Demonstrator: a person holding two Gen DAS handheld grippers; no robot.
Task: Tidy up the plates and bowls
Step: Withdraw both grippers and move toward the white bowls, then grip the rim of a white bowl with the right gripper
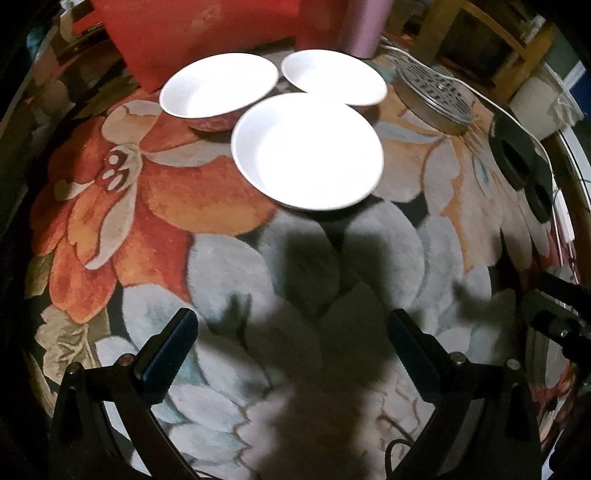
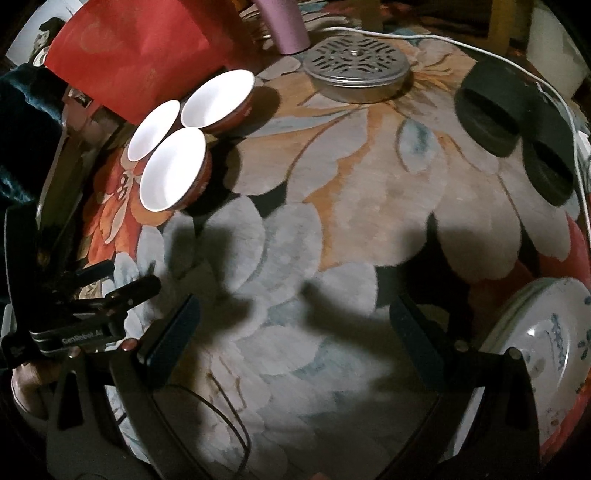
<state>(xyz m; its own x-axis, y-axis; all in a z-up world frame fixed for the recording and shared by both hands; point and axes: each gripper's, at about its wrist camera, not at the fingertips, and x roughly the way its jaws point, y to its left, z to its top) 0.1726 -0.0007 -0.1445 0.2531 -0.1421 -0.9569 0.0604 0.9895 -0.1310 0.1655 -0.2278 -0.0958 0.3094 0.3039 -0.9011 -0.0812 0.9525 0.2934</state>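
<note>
Beyond three bowls, red bag, pink cylinder, perforated tin

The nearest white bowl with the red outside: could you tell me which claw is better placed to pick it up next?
Probably the left claw: the nearest white bowl with the red outside lies straight ahead of its open fingers. From the right claw, also open, that bowl sits far off to the left.

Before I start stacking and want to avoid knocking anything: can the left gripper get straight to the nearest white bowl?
Probably yes. The left gripper is open and empty, and the nearest bowl sits straight ahead with only bare floral rug between. The other two bowls sit behind it, close to its far rim, so approach from the near side.
</note>
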